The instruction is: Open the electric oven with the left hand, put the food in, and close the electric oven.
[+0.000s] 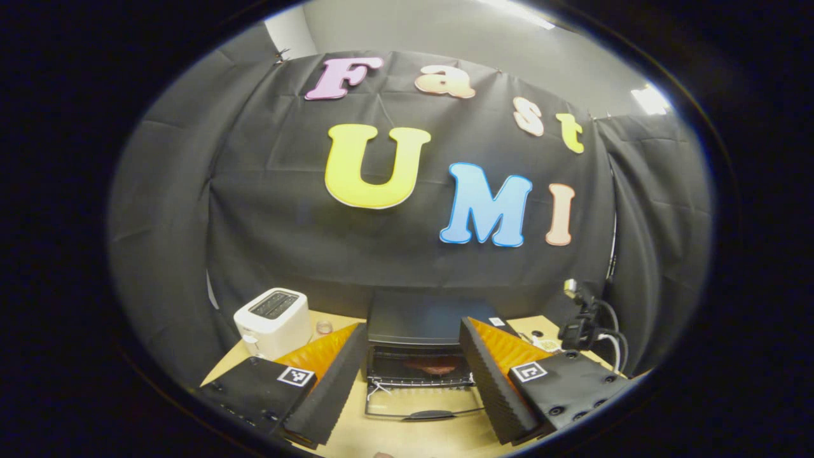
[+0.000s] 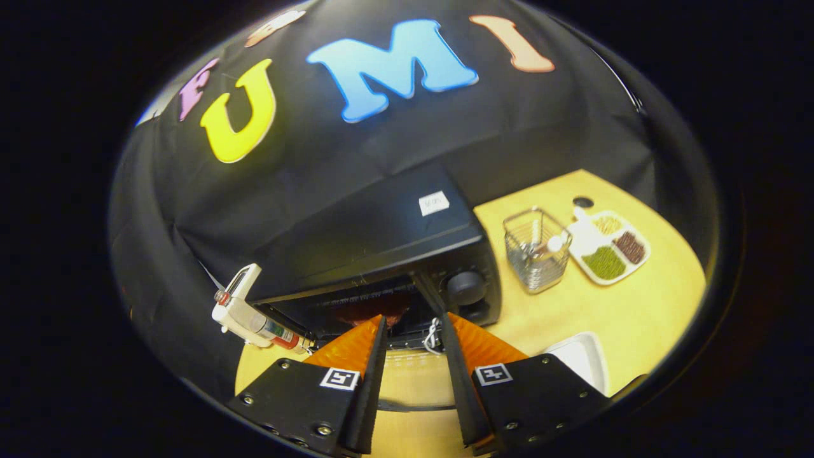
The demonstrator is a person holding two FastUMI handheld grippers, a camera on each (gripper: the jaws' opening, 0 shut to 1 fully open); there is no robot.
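Black cloth wall [image 1: 286, 210] behind wood table [image 2: 636, 305]; grey wall, ceiling light [image 1: 650, 100] above.

A staged kitchen booth is suggested: black cloth [image 1: 267, 242] is hung behind a wooden tabletop [image 2: 636, 305], on which an electric oven [image 2: 381, 254], a toaster [image 1: 272, 321] and, at right, perhaps a sectioned food tray [image 2: 610, 248] are set.

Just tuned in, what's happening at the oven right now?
The electric oven stands with its door folded down flat on the table, and reddish food already sits on the rack inside. The left gripper hovers open in front of the cavity, holding nothing. The right gripper is also open and empty, aimed at the opening. A white toaster stands to the oven's left. Closing the door is what's left.
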